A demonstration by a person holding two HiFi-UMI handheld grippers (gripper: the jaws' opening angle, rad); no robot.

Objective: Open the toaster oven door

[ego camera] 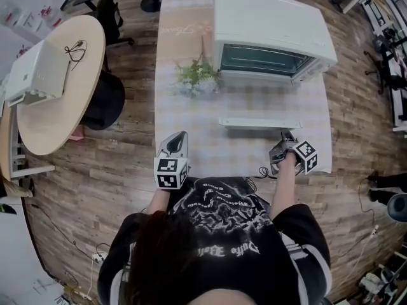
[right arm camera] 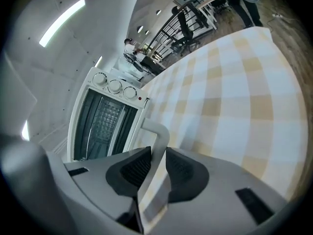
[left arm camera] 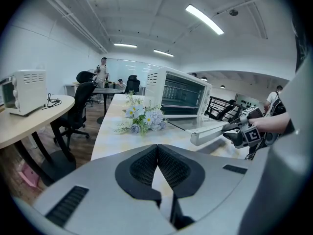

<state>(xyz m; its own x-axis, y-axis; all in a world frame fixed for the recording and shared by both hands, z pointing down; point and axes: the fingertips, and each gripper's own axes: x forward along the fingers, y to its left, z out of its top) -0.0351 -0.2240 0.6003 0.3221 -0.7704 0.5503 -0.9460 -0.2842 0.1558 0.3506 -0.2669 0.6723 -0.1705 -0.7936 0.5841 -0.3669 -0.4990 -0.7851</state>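
- Wooden flooring surrounds a long tabletop [ego camera: 181, 116] that is covered with a pale checked cloth.
- On the far part of the tabletop a white toaster oven [ego camera: 270, 24] is seen, with its front turned toward the near side.
- Its glass door [ego camera: 267, 103] is swung down and lies almost level, and the white handle [ego camera: 254, 123] runs along the door's near edge.
- The right end of the handle is clasped between the pads of the right tongs [ego camera: 284, 136], at the near right.
- The left tongs [ego camera: 180, 136] are held over the near left part of the tabletop, clenched with nothing between them, well apart from the oven.
- A bunch of pale flowers [ego camera: 198, 78] is laid just left of the oven.
- A round wooden table [ego camera: 60, 116] carrying a second white appliance [ego camera: 35, 72] is seen at the left.
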